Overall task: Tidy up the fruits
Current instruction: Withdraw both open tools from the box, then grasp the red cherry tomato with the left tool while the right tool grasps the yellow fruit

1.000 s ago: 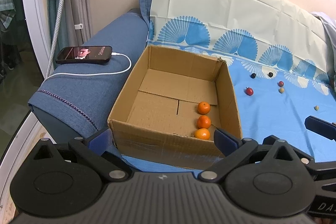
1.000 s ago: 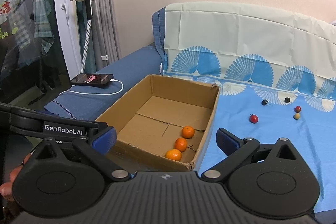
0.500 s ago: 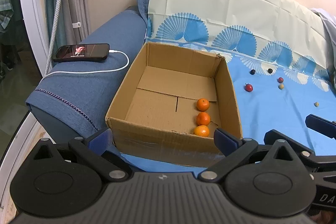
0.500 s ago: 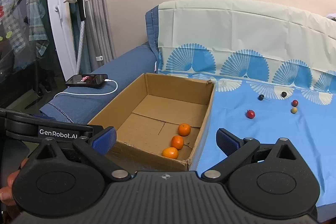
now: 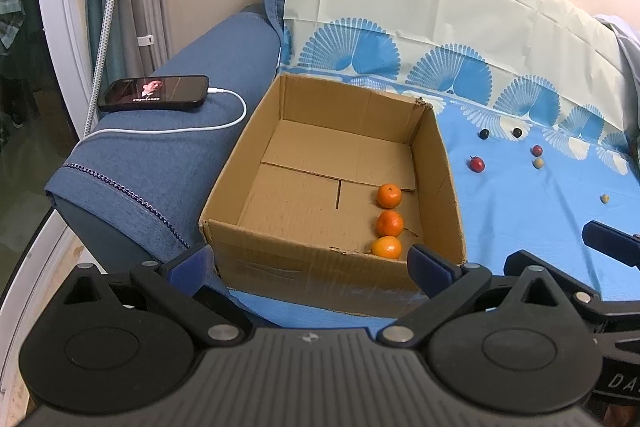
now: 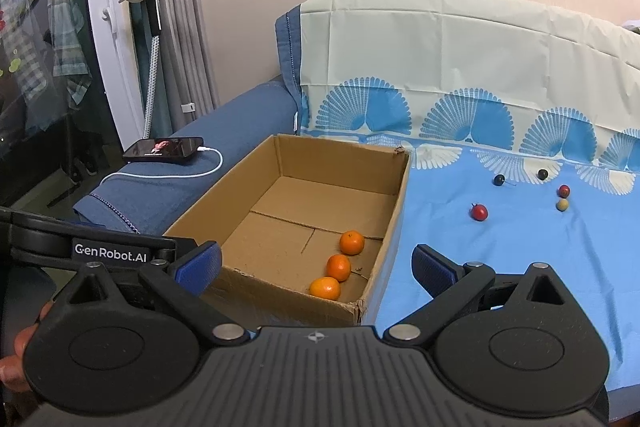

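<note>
An open cardboard box [image 5: 304,263] [image 6: 280,299] stands on a blue cloth, with three oranges [image 5: 387,223] [image 6: 338,267] lined along its right wall. Small fruits lie loose on the cloth to the right: a red one [image 5: 477,164] [image 6: 479,211], two dark ones [image 5: 484,134] [image 6: 499,180], another red one [image 6: 564,191] and a pale one [image 6: 563,204]. My left gripper [image 5: 310,261] hangs open in front of the box's near wall, holding nothing. My right gripper [image 6: 316,263] is open and empty too, just before the box's near right corner. The right gripper's fingertips [image 5: 608,241] show at the right edge of the left wrist view.
A phone [image 5: 156,93] [image 6: 164,149] on a white charging cable lies on the blue sofa arm left of the box. A patterned cloth [image 6: 460,67] drapes the sofa back. A stand with a hose [image 6: 150,27] and a curtain are at the left. A hand [image 6: 16,355] shows at lower left.
Both grippers have drifted slightly, so the box and fruits shift a little in view. Nothing was picked up or let go, and both stay open.
</note>
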Tool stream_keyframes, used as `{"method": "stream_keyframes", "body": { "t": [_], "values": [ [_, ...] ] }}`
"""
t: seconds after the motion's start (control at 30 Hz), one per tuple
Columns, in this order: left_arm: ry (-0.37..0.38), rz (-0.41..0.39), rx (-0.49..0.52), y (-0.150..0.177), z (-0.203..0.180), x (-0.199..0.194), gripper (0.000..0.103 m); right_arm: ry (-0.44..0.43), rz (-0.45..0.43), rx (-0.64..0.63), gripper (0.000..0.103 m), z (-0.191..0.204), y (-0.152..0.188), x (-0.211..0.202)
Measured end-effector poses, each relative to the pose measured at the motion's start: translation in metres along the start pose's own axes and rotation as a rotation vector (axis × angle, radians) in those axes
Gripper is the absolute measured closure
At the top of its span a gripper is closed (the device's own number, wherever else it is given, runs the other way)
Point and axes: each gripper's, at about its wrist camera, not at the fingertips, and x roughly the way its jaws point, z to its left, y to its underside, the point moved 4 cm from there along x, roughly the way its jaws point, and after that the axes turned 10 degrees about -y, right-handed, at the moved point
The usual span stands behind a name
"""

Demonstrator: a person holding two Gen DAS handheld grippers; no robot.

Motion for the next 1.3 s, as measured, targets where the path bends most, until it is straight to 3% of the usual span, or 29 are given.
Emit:
{"method": "stream_keyframes", "body": {
  "t": [0.8, 1.03, 1.3],
  "values": [
    [0.004, 0.027, 0.028, -0.005, -0.013, 0.014, 0.000, 0.051, -0.010, 0.025, 0.002, -0.013, 0.002, 0.011],
    [0.012, 0.035, 0.068, -0.013, -0.036, 0.019, 0.000, 0.061, -0.022, 0.106, 0.002, -0.040, 0.007, 0.008],
    [0.045, 0.039, 0.131, -0.030, -0.091, 0.029, 0.000, 0.168, -0.065, 0.165, 0.001, -0.097, 0.011, -0.005]
  ]
}}
